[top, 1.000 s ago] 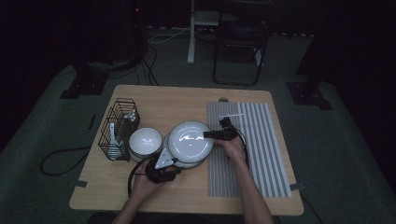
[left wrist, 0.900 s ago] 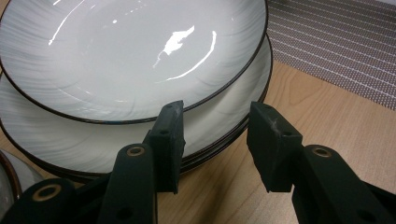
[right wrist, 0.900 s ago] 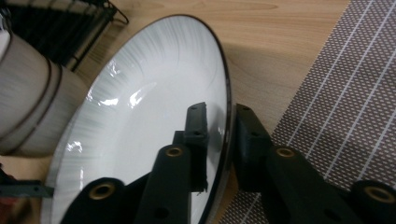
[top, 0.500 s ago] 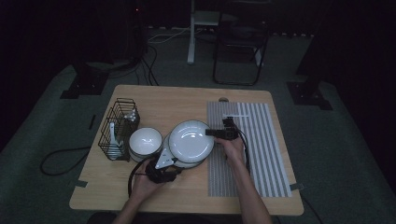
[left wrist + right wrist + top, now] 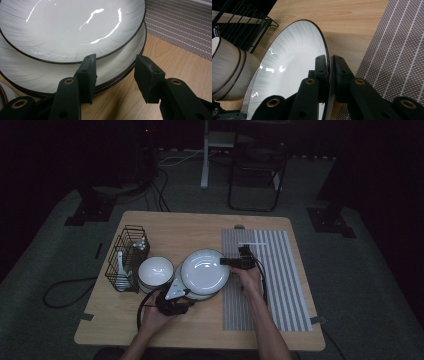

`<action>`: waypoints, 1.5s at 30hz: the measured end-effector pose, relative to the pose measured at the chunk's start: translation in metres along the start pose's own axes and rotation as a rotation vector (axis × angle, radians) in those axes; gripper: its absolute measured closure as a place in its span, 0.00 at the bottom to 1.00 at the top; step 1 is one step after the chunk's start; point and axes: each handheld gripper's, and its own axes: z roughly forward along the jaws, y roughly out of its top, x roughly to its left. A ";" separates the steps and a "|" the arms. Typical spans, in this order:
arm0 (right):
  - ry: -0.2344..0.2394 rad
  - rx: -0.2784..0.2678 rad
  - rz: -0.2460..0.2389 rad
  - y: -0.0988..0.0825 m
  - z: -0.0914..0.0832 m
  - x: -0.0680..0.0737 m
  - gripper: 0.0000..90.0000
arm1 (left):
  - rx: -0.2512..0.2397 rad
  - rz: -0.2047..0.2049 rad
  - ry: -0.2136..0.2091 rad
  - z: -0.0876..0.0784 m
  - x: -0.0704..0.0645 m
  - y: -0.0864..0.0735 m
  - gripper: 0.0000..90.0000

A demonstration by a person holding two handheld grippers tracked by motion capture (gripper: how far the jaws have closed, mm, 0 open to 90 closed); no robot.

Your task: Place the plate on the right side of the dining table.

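High view: table point(image 5: 200, 227) w/ a wire rack point(image 5: 127, 257) at left, a bowl point(image 5: 156, 271) beside it, then a plate stack point(image 5: 197, 294). Top plate point(image 5: 205, 271) sits raised over the stack, rim nearest the mat point(image 5: 280, 285) caught by the right gripper point(image 5: 231, 262). Left gripper point(image 5: 175, 301) waits at the stack's near edge. Judged: the right lifts the top plate off, the left steadies what stays below.

Left gripper view: jaws stand about half apart, nothing between the pads point(image 5: 90, 72), no contact seen. They have just been opening a little. They straddle the stack rim point(image 5: 117, 77), so a clamp on the lower plates looks ready but is not made. Top plate point(image 5: 75, 25) hangs tilted above, clear of the stack on this side.

Right gripper view: jaws closed tight on the top plate's rim point(image 5: 327, 60), one pad on the inner face, one outside; they have just been closing onto it. Grip at the edge only, so the plate cantilevers toward the bowls point(image 5: 229, 72) & rack point(image 5: 244, 27). Risk, judged: the plate swings in the pinch. Mat point(image 5: 397, 50) lies just beside, a likely set-down spot.
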 end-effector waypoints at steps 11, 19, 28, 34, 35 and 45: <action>0.051 0.017 0.031 -0.002 0.006 -0.005 0.89 | -0.002 0.000 -0.003 0.000 0.000 0.000 0.60; 0.070 0.003 0.088 -0.003 0.006 -0.008 0.92 | -0.008 0.004 -0.003 0.000 0.000 -0.001 0.61; 0.042 -0.025 0.119 -0.005 0.006 -0.005 0.92 | -0.018 0.020 0.010 -0.002 -0.001 -0.001 0.58; 0.031 -0.049 0.123 -0.005 0.003 -0.002 0.92 | -0.044 0.025 0.008 -0.006 -0.002 -0.001 0.57; 0.030 -0.054 0.124 -0.004 0.002 -0.002 0.92 | -0.050 0.026 0.006 -0.007 -0.003 -0.001 0.57; 0.054 -0.100 0.143 -0.001 -0.011 -0.003 0.92 | -0.069 0.052 -0.020 -0.009 -0.010 0.000 0.56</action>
